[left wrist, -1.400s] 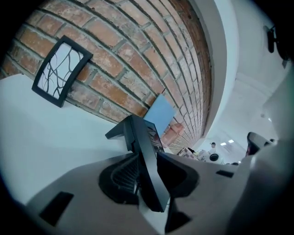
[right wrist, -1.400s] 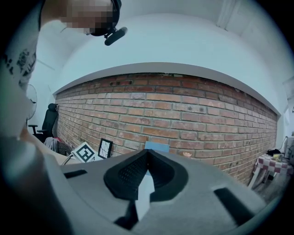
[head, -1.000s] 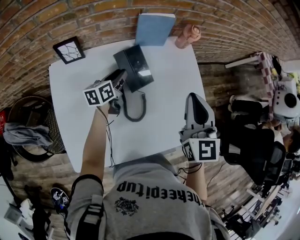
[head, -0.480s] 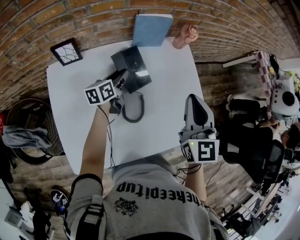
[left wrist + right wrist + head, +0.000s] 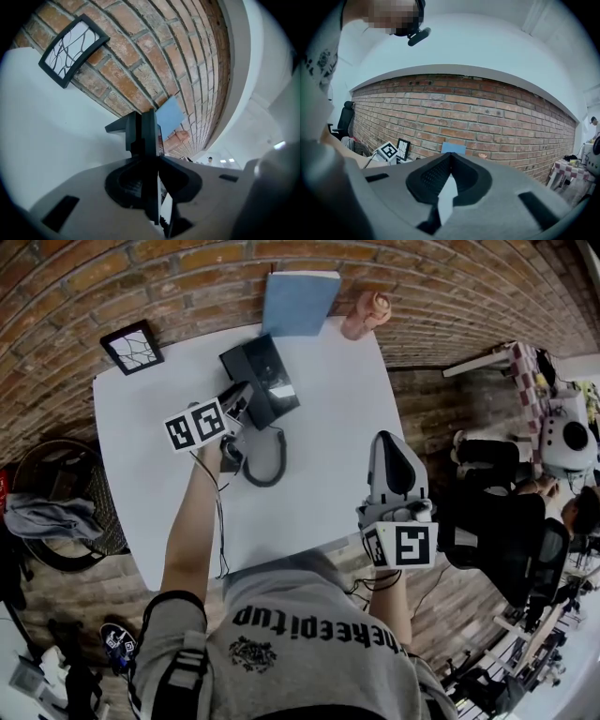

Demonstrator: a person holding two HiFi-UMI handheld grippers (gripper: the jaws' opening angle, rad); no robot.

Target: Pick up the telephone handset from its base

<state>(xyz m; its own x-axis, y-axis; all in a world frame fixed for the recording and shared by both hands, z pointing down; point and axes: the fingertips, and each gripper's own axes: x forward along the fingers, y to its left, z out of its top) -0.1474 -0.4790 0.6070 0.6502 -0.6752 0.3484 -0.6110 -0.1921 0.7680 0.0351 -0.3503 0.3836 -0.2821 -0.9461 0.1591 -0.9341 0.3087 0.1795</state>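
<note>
My left claw [image 5: 151,158] is closing on the handset [image 5: 140,130], its pads against both sides. My right claw [image 5: 450,158] is clenched and empty.

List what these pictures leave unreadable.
Telephone handset: head view, mostly under the left gripper, whose jaws are closing with it between them.
Telephone base: left gripper view, mostly blocked by the handset; head view, keys too small.
Pinkish object by the wall: head view, too small to identify.
</note>
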